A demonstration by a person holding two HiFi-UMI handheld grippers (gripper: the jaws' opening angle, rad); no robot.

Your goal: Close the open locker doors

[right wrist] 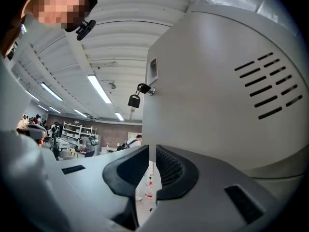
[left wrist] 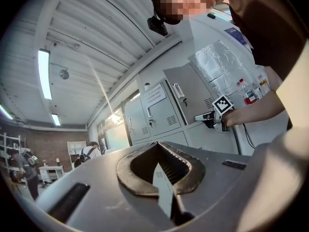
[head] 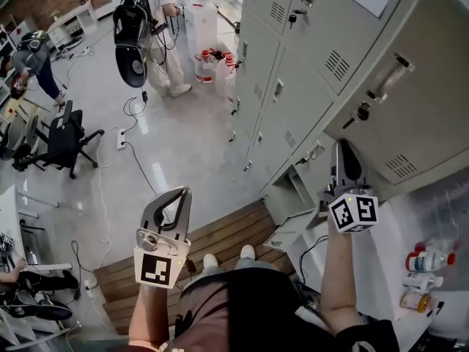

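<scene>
Head view: right gripper [head: 342, 152], jaws nearly together, tips at the edge of the open door [head: 410, 101], which swings out from the lockers [head: 293, 72]. Left gripper [head: 182, 192], jaws pressed together, empty, over floor [head: 183, 145].

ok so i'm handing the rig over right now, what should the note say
Left gripper: shut, empty, over the floor.
Right gripper: shut on the edge of the open door.
Lockers: row on the right; this door stands swung out.
Done: door gripped, not yet closed.
Left: swing it shut. A low locker also looks open; close it next.
</scene>
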